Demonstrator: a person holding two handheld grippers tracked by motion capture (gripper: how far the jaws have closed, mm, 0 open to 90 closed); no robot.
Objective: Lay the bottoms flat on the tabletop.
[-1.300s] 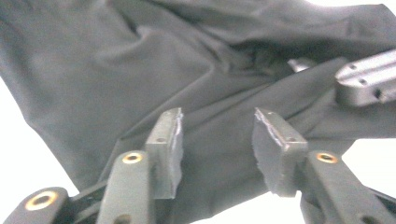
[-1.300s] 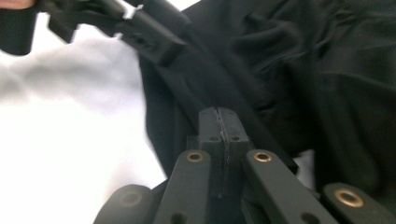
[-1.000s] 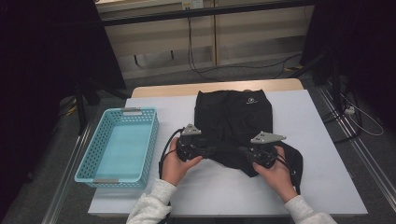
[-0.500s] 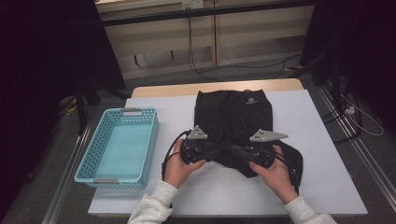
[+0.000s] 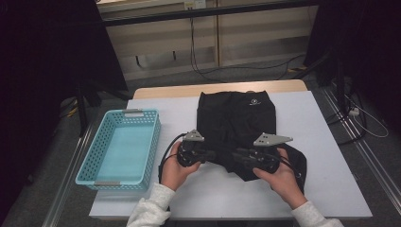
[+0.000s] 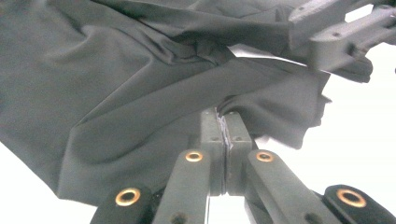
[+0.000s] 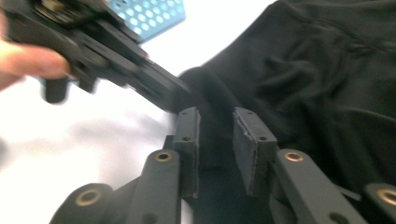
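Observation:
A black garment (image 5: 236, 118) lies spread on the white table (image 5: 321, 142), its near edge bunched between the two hands. My left gripper (image 5: 215, 155) points right, and its jaws have just been closing. In the left gripper view my left gripper (image 6: 225, 114) is shut on a fold of the black garment (image 6: 140, 93). My right gripper (image 5: 236, 155) points left toward it. Its jaws have just been opening: the right gripper (image 7: 217, 114) stands open, cloth of the garment (image 7: 327, 70) lying loose between the pads.
A light blue mesh basket (image 5: 153, 142) stands on the table's left part, close to the left hand. The garment's far half lies flat toward the table's back edge. Cables trail on the floor behind the table.
Hardly anything shows in the high view: both hands stay at the garment's near edge with their jaws facing each other.

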